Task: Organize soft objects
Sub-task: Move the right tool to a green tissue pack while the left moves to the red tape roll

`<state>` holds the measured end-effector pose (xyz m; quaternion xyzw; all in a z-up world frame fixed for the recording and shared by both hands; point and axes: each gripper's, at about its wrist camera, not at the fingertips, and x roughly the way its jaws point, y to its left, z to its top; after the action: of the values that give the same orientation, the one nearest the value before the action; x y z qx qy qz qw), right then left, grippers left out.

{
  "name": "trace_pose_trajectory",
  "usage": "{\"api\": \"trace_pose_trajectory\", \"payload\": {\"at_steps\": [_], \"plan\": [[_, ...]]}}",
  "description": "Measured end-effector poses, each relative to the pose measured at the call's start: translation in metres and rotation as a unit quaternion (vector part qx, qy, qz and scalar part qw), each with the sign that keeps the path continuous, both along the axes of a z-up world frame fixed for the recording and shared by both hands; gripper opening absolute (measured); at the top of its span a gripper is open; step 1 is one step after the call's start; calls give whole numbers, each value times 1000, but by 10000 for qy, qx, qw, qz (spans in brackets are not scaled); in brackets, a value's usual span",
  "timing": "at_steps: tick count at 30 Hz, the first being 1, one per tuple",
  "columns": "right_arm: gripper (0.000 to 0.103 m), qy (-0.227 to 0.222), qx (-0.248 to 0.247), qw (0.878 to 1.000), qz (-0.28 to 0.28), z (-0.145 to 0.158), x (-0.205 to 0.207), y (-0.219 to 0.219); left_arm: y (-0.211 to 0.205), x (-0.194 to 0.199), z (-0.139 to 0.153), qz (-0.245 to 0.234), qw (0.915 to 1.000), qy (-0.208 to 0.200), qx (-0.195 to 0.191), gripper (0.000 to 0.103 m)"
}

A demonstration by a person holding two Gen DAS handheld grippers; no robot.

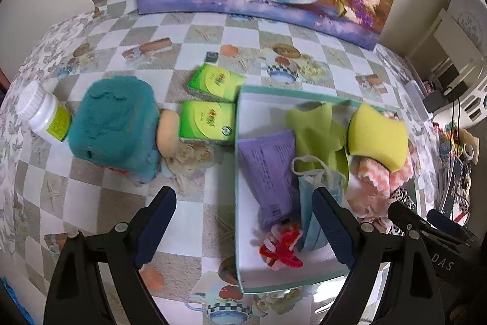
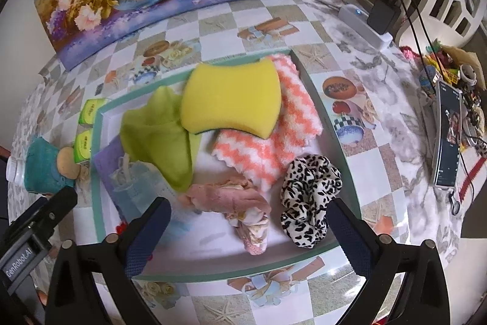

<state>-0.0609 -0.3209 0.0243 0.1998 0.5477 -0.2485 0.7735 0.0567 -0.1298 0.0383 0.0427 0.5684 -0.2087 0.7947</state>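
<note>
Both the left gripper (image 1: 245, 223) and right gripper (image 2: 249, 229) hang empty, jaws wide, over the filled tray (image 2: 102, 124) — the teal plush toy (image 1: 114, 124) outside risks toppling the pill bottle (image 1: 42, 115) touching it.

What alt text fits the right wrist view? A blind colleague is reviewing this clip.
An open right gripper hovers over a shallow box holding a yellow sponge, an orange-and-white cloth, a green cloth, a pink cloth and a leopard-print scrunchie. Its fingers grip nothing.
</note>
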Motion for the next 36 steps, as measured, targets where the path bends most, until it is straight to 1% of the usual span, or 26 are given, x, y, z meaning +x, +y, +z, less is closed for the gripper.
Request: {"api": "trace_pose_trajectory", "payload": {"at_steps": [6, 10, 12, 17, 20, 22, 24, 26, 29, 31, 33, 36], "plan": [[103, -157, -101, 9996, 204, 10, 7, 17, 22, 7, 20, 251, 9991, -314, -120, 91], [103, -225, -116, 9991, 332, 13, 13, 28, 47, 15, 29, 500, 9976, -451, -151, 91], [103, -263, -125, 9988, 393, 14, 16, 33, 65, 19, 31, 721, 9960, -510, -155, 91], [103, -412, -181, 9971, 613, 19, 26, 49, 112, 32, 38, 1366, 9885, -647, -78, 91], [103, -549, -129, 9956, 747, 23, 33, 57, 137, 39, 35, 1673, 9839, -631, -23, 91], [103, -635, -90, 9946, 818, 26, 39, 63, 149, 43, 30, 1798, 9822, -542, -48, 91], [103, -721, 77, 9933, 899, 27, 47, 67, 158, 49, 25, 1884, 9811, -420, -108, 91], [103, -770, 236, 9925, 924, 27, 54, 70, 165, 57, 23, 1898, 9810, -349, -208, 91], [103, -772, 297, 9918, 974, 29, 73, 73, 173, 77, 26, 1907, 9809, -324, -206, 91], [103, -758, 243, 9914, 1035, 30, 89, 76, 173, 96, 30, 1736, 9842, -307, -186, 91], [103, -741, 222, 9908, 1106, 32, 107, 77, 167, 115, 33, 1428, 9894, -262, -60, 91], [103, -706, 386, 9876, 1348, 30, 142, 80, 157, 140, 40, 950, 9945, -318, 307, 91]]}}
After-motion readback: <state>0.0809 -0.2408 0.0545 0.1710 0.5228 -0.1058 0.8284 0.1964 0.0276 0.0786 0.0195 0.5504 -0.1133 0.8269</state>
